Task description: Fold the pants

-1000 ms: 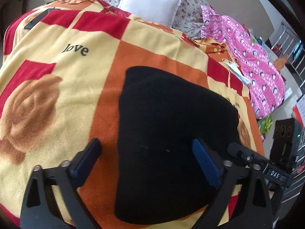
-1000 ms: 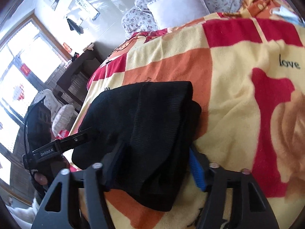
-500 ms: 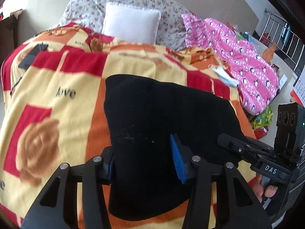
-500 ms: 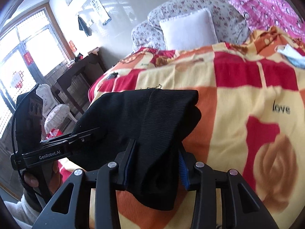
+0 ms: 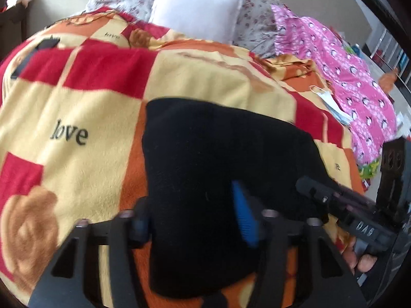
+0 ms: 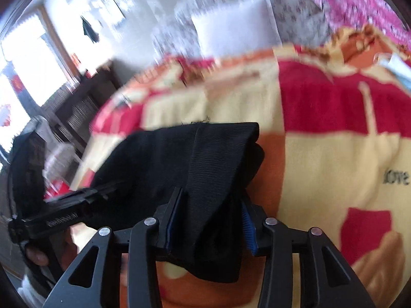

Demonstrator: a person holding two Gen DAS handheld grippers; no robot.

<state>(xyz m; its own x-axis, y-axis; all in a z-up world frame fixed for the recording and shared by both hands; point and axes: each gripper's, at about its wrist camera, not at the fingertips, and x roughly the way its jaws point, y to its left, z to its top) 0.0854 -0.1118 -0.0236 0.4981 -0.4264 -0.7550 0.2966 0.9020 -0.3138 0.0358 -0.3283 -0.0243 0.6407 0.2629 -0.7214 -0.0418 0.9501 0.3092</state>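
The left tool has just been opening again after a squeeze, its jaws now half wide astride the near left edge of the folded black pants, which lie on the patterned blanket of the bed; the right tool, also easing open, straddles the bunched near right edge, so the fold looks nearly finished; whether either pad presses the cloth I cannot tell.

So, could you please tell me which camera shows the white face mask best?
The left wrist view: the face mask lies sharp and whole on the blanket beside the pink penguin fabric. In the right wrist view it is a blurred scrap at the edge.
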